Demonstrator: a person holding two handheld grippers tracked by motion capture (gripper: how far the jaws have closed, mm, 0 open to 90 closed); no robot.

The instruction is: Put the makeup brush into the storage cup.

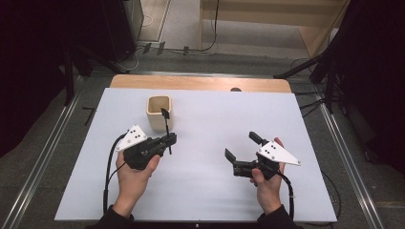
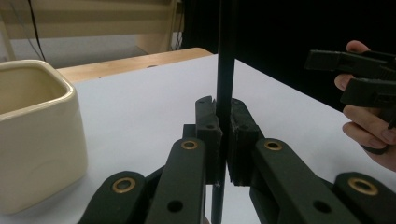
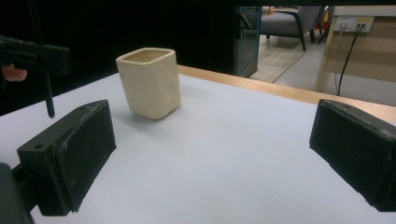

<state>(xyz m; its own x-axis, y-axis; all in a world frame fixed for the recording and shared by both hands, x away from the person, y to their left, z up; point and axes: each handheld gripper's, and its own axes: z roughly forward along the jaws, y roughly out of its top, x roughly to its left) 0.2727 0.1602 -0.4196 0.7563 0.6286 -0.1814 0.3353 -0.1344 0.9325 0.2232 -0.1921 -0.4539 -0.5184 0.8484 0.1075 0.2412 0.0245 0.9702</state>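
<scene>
Our desk is a pale sheet on wood in a dark room. Near right, our right gripper spreads its jaws wide around nothing. Left, our left gripper clamps a thin black stick upright, just before the cream cup farther back.

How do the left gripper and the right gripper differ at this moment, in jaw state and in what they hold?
The left gripper is shut on a thin black stick, held upright beside the cream cup; the right gripper stands wide open with nothing between its jaws. The left gripper sits close to the cup, while the right gripper is farther off over bare table. Both are black, hand-held, and carry a grey three-cornered plate.
</scene>
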